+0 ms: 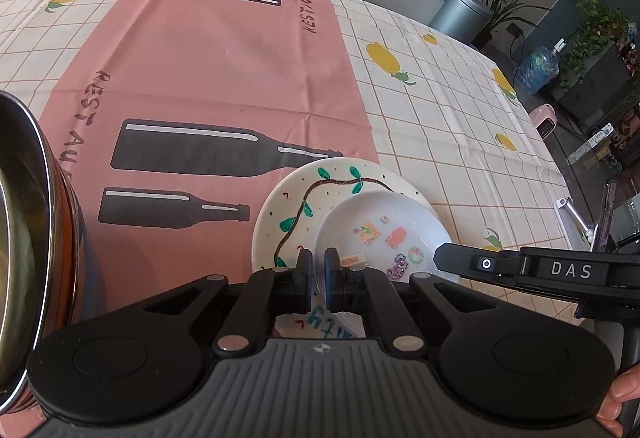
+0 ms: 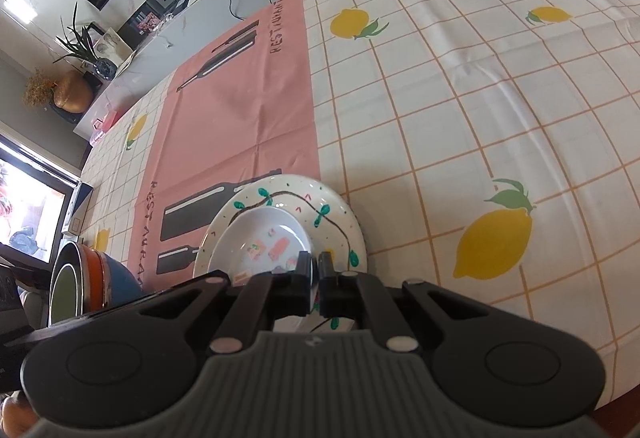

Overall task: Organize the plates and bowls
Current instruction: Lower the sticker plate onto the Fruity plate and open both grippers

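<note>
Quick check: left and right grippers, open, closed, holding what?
Left gripper: closed on the small white bowl rim.
Right gripper: closed on the vine-painted plate rim.

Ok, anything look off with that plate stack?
Only that the small white dish sits off-centre on the vine-painted plate, crowded toward its near-right rim. Both tongs, left and right, pinch the rims. No chips or spills.
</note>
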A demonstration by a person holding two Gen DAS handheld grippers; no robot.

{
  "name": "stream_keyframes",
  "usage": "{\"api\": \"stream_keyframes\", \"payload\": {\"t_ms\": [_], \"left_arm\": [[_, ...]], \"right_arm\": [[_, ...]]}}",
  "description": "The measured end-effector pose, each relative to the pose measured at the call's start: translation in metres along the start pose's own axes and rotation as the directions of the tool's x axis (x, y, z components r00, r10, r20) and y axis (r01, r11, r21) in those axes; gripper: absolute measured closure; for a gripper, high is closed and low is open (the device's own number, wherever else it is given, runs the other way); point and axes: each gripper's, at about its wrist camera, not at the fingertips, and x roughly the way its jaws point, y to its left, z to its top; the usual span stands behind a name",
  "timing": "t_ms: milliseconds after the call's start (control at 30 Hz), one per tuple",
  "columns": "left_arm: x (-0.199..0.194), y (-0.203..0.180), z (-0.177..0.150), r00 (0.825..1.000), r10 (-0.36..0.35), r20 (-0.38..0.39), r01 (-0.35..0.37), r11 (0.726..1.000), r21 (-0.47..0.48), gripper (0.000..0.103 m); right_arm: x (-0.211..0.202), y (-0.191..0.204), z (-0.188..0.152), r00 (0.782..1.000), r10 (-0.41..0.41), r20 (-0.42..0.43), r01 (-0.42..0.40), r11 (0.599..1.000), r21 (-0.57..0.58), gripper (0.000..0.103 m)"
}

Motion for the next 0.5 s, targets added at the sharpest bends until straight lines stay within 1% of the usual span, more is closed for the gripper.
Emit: {"api": "stream_keyframes", "payload": {"t_ms": [233, 400, 500], "left_arm": [[0.003, -0.009, -0.001, 1.0, 0.023, -0.002, -0.022, 0.998, 0.052, 0.097], [0.003, -0.013, -0.001, 0.999, 0.04, 0.005, -0.04, 0.997, 0.071, 0.097], [0.002, -0.016, -0.001, 0.998, 0.069, 0.006, -0.069, 0.993, 0.091, 0.097]], "right_arm": [[0.0, -0.002, -0.001, 1.0, 0.0, 0.009, 0.001, 1.0, -0.016, 0.102], [0.002, 0.0, -0.003, 1.0, -0.023, 0.018, 0.024, 0.998, -0.058, 0.102], [0.003, 0.001, -0.002, 1.0, -0.021, 0.014, 0.021, 0.997, -0.072, 0.099]]}}
